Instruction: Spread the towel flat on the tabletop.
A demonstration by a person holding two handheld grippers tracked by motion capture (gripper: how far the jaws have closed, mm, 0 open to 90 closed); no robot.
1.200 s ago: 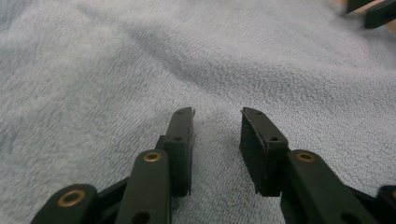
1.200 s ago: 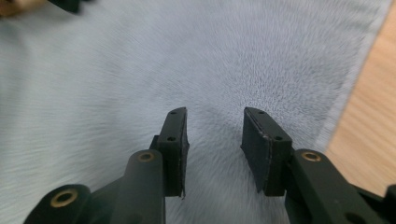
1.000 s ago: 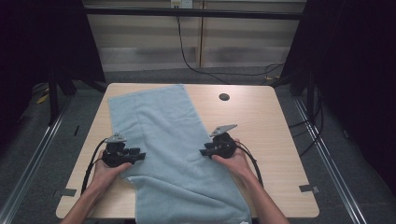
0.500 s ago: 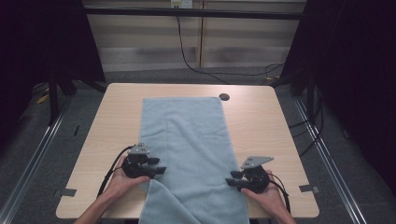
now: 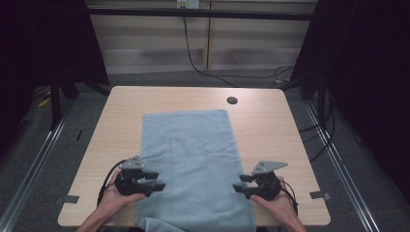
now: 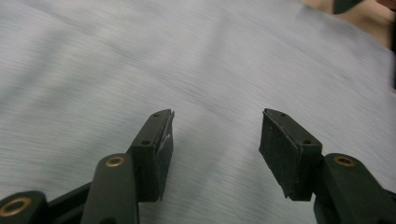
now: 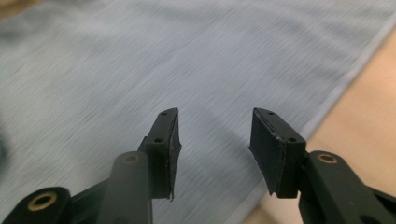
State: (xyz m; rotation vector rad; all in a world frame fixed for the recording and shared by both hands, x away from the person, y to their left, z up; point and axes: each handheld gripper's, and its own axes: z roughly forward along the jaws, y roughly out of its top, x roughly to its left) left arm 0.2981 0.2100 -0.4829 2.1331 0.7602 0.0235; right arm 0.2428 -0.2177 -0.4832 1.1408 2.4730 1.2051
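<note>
A light blue towel (image 5: 191,159) lies flat along the middle of the wooden table (image 5: 270,125), its near end hanging over the front edge with a small fold at the bottom left. My left gripper (image 5: 157,181) is at the towel's left edge near the front, open, jaws apart above the cloth (image 6: 210,70). My right gripper (image 5: 238,188) is at the towel's right edge, open too, with the cloth (image 7: 187,60) and its hem below the jaws. Nothing is held between either pair of jaws.
A round black grommet hole (image 5: 232,100) sits in the table near the far edge, right of centre. Bare wood flanks the towel on both sides. A dark cable (image 5: 193,53) hangs behind the table; metal rails run along the floor at left and right.
Both grippers pulled toward the table's front edge, dragging the towel straight and nearer. The towel went from diagonal and bunched to flat, and both grippers now stand open at its sides.
</note>
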